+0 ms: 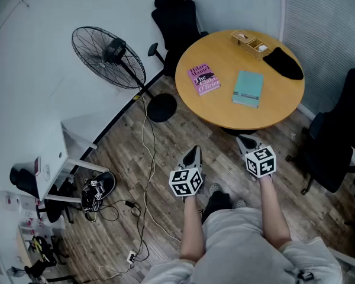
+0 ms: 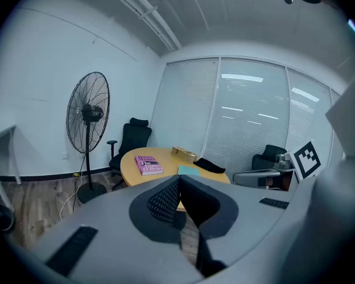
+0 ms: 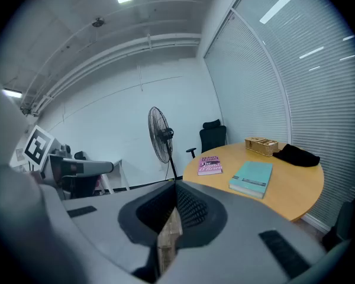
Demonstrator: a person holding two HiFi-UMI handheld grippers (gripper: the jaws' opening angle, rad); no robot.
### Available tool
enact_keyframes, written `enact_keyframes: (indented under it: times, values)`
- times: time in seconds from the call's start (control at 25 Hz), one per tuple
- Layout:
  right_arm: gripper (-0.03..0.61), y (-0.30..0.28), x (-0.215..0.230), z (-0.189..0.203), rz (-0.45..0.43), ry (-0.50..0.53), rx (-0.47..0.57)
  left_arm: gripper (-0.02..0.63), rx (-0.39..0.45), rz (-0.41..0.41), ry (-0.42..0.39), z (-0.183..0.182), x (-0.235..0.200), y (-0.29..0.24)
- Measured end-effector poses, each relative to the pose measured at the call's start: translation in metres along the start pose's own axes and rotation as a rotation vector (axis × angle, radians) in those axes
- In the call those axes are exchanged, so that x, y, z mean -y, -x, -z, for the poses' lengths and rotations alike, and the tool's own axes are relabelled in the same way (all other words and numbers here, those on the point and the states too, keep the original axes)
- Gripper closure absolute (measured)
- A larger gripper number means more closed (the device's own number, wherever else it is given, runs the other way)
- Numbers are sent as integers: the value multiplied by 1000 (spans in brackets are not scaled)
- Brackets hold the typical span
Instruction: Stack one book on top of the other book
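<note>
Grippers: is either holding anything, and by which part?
Nothing is held. The left gripper and right gripper are shut and empty; the pink book and teal book lie on the table.

The person wears a light grey garment (image 1: pixel 242 241) that leaves the forearms bare, and dark shoes (image 1: pixel 216 201). The left tool (image 1: pixel 194 149) and the right tool (image 1: pixel 242 139) each have dark pointed jaws and a white cube (image 1: pixel 186 182) printed with black square markers. Seen close, the tool bodies are smooth grey shells with black rectangular insets. The jaw pads (image 2: pixel 163 203) are black with a fine dotted texture.
</note>
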State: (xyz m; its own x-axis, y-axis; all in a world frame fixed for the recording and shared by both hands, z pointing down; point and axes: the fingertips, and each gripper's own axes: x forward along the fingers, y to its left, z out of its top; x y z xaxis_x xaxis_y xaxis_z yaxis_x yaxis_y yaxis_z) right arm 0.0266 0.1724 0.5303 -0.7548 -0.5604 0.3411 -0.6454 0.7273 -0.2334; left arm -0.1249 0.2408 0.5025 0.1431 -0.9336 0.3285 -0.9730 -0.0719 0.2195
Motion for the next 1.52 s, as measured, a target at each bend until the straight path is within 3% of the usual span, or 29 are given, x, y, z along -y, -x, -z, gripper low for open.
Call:
enact_keyframes:
  times: [0.36,0.52,0.64,0.76,0.8,0.88,1.0,1.16,1.52]
  values:
    - [557,2,0,-3,-12,8,10,586,13,3,-16,-3,10,-4]
    - [557,3,5,-6,-14,-40,39,584,33,-62,-58,-5,2,-1]
    - [554,6,4,-6,-11,-41,38,580,44,-122,-47,-10,-11,8]
    - [548,6,6,-3,-13,-36,33,494,38,-129,-43,-8,-15,6]
    - [535,6,7,0,-11,-39,29,486,32,-127,-46,-5,-15,5]
    - [441,4,9,6,-3,-37,10,464,20,-122,-48,1,-15,1]
    - [387,4,13,12,7,-34,-16,423,2,-116,-55,5,-13,-6]
    - [343,0,25,13,17,-36,-30,417,-16,-124,-75,6,-12,-20]
    - [316,-26,57,1,54,-50,-25,373,-94,-101,-93,5,-26,-72]
